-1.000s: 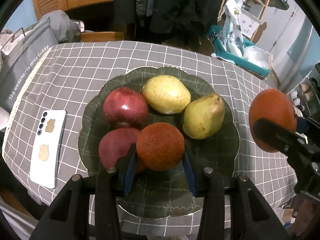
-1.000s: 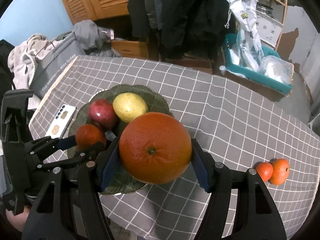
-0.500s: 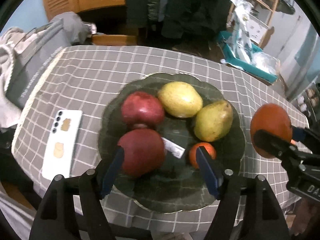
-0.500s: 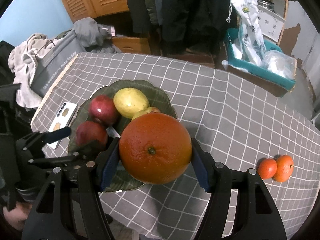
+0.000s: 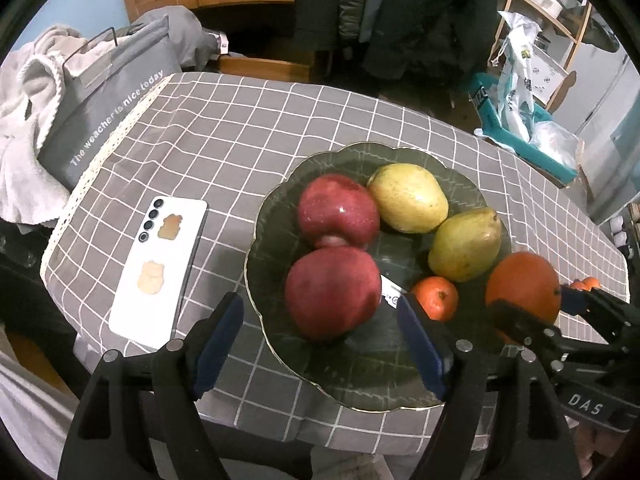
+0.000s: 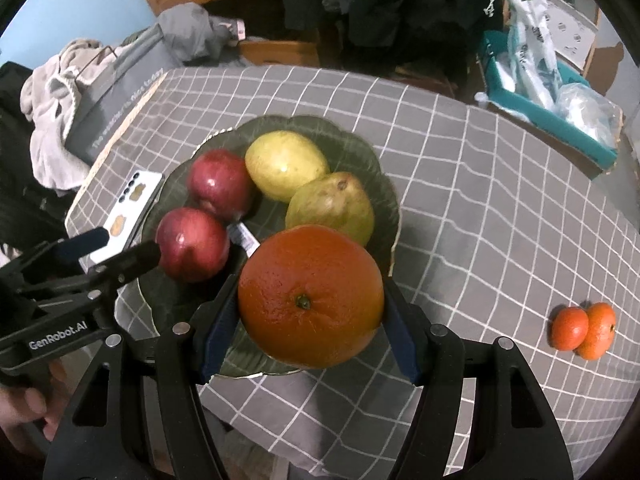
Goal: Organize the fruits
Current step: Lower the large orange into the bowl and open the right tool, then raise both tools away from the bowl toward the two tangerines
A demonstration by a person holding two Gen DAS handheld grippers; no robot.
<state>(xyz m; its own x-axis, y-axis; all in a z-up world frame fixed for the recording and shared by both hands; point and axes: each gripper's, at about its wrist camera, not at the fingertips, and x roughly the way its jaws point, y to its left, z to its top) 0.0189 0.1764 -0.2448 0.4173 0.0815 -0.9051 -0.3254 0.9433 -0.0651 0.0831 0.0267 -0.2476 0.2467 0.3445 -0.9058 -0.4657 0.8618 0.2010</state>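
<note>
Left wrist view. The left gripper hangs over the near rim of the dark green scalloped plate, jaws apart and opening, pads pressing on nothing; the nearer red apple sits low between them, untouched. On the plate: a second red apple behind the first, a yellow pear at the plate's far side, a greener pear toward its right, a small mandarin at its near right, beside a white sticker. At the plate's right rim the right gripper is clamped on a big orange. A white phone lies face down left of the plate on the grey checked tablecloth.

Right wrist view. The right gripper has its blue pads against both sides of the big orange, jaws easing open slightly, fruit between them, above the plate's near right edge. Both apples and both pears lie on the plate. The left gripper reaches in from the plate's left, fingers spread. Two loose mandarins, touching each other, lie on the cloth well right of the plate. A hand shows at the lower left.
</note>
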